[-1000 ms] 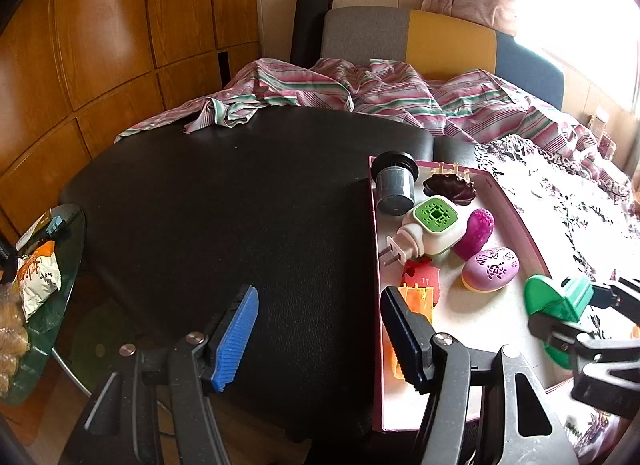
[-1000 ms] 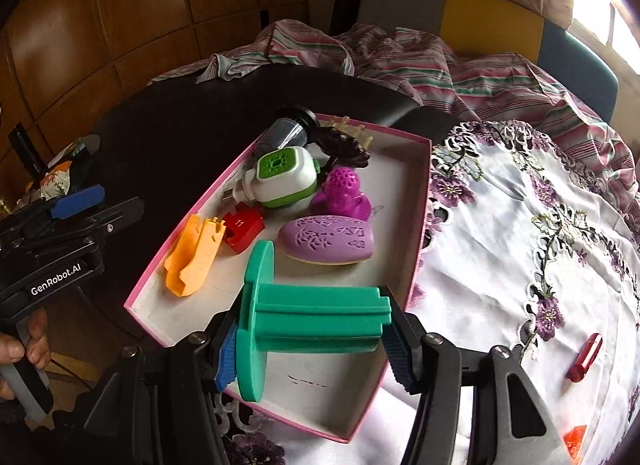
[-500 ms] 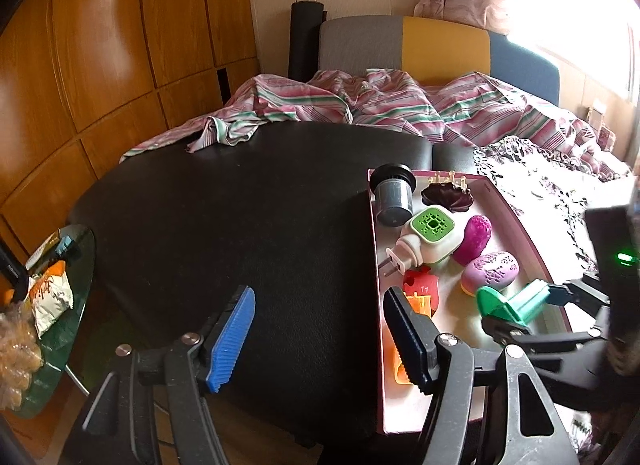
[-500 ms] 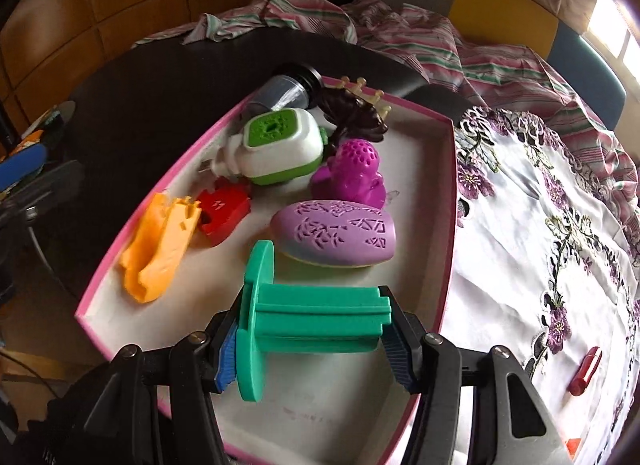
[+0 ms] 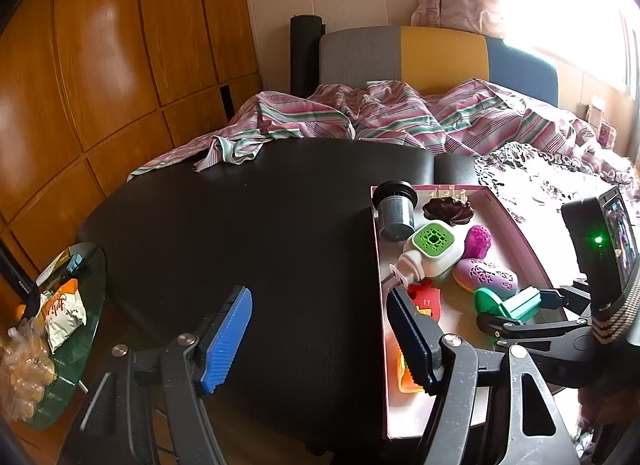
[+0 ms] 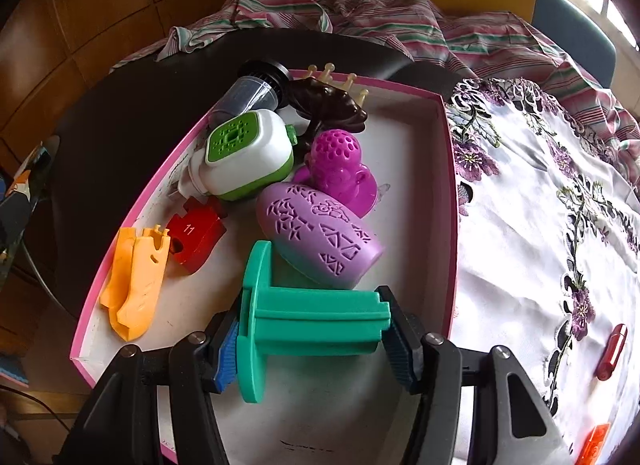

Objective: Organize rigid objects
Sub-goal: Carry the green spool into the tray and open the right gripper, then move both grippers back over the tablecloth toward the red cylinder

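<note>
Just beside the clamped green spool (image 6: 312, 321) in the right hand-held gripper (image 6: 310, 339) lies a purple egg-shaped case (image 6: 320, 241)

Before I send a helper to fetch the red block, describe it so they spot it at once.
Find the pink-rimmed tray beside the flowered cloth. Near its left wall, between the orange piece and the white-and-green plug-in, lies the red block, the only item stamped 11.

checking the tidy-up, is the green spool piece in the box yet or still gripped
Still gripped: the right hand-held gripper clamps the green spool above the pink box floor.
</note>
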Tool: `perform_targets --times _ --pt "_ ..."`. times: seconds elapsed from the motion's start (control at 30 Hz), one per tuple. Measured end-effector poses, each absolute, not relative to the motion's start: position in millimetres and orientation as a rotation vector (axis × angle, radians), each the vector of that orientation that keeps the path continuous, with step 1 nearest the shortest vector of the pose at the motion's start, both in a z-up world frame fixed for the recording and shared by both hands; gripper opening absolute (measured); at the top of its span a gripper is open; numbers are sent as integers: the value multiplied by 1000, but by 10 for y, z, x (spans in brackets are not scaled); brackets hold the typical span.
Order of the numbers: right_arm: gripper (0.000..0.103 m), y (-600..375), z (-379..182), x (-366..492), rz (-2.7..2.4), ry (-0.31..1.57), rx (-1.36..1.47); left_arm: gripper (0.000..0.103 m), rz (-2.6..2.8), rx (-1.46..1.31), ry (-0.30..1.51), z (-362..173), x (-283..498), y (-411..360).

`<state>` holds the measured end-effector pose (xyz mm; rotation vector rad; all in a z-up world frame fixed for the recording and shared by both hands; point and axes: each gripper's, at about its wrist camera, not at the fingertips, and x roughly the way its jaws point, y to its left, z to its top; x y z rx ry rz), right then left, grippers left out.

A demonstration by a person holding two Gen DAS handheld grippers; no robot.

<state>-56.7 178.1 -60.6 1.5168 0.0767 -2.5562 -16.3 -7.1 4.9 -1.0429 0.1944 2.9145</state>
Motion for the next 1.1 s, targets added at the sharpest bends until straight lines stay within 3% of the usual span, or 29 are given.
perform_targets --times 0.63,1.1 --pt "62 2047 -219 -424 -2599 -15 1372 74 2907 -1026 228 74 -136 19" --pt "62 2859 -20 -278 -2725 -28 1413 75 2849 -1033 248 65 -141 211"
